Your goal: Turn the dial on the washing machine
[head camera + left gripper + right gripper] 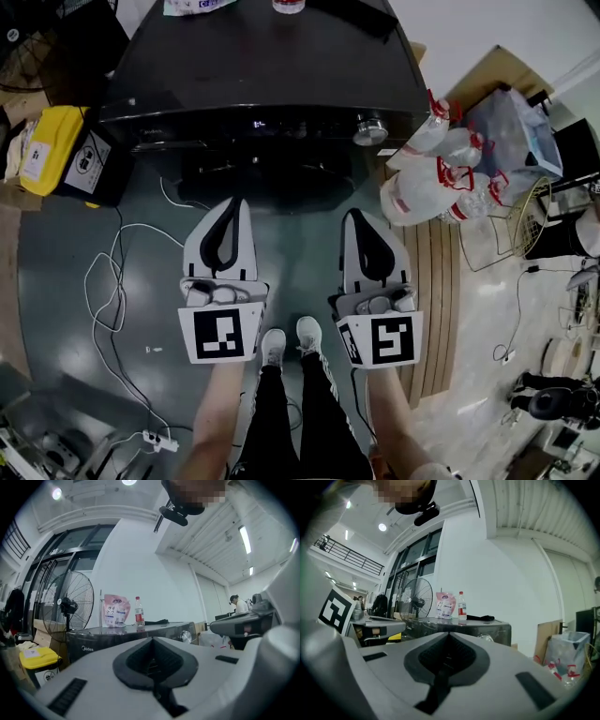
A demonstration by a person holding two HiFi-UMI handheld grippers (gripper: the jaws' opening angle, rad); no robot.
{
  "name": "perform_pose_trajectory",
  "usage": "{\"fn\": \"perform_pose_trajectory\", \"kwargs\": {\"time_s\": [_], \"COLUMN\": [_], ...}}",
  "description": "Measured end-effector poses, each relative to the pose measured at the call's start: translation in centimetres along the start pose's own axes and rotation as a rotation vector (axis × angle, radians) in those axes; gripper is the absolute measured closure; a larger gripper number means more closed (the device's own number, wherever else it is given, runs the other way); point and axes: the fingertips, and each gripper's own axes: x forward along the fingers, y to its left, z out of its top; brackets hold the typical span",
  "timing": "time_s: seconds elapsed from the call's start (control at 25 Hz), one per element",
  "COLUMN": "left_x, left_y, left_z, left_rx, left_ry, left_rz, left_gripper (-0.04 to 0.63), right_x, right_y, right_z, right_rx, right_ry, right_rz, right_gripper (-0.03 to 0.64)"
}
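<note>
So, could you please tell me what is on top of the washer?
On the washer stand a pink pouch and a red-labelled bottle, with a flat black item beside them. Whatever lies behind the pouch is covered.

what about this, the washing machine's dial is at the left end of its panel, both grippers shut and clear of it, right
No: the head view shows the dial at the right end of the panel. Left gripper and right gripper are shut and clear of it.

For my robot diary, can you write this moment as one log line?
left gripper: shut, empty | right gripper: shut, empty | dial: untouched, right end of washer front | grippers: short of washer
</note>
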Motion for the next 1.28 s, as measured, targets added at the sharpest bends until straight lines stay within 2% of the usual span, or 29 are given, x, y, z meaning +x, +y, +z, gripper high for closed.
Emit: {"fn": "perform_pose_trajectory", "kwargs": {"time_s": [0.28, 0.72, 0.88, 1.04, 1.28], "left_x": [1.3, 2.5, 3.4, 4.5, 6.3], "left_y": [-1.6, -2.9, -2.7, -2.9, -4.1], "left_z": [-4.4, -4.6, -4.1, -3.5, -4.1], "left_rx": [-0.011, -0.012, -0.015, 0.004, 0.032], "left_ry": [0.027, 0.035, 0.033, 0.024, 0.046], "left_rz": [-0.024, -0.045, -0.043, -0.051, -0.095], "left_gripper": [0.597, 0.597, 0.597, 0.597, 0.597], "right_x": [0.7, 1.6, 3.2, 5.5, 8.3], "right_y": [-0.5, -1.6, -3.3, -6.5, -10.3], "right_z": [-4.5, -4.8, -4.4, -4.6, -5.2], "right_rx": [-0.001, -0.007, -0.096, -0.206, -0.325], "right_ry": [0.016, 0.017, 0.033, 0.113, 0.126], "right_rz": [-0.011, 0.007, -0.012, -0.051, -0.073], "right_gripper": [0.615, 0.614, 0.614, 0.614, 0.614]}}
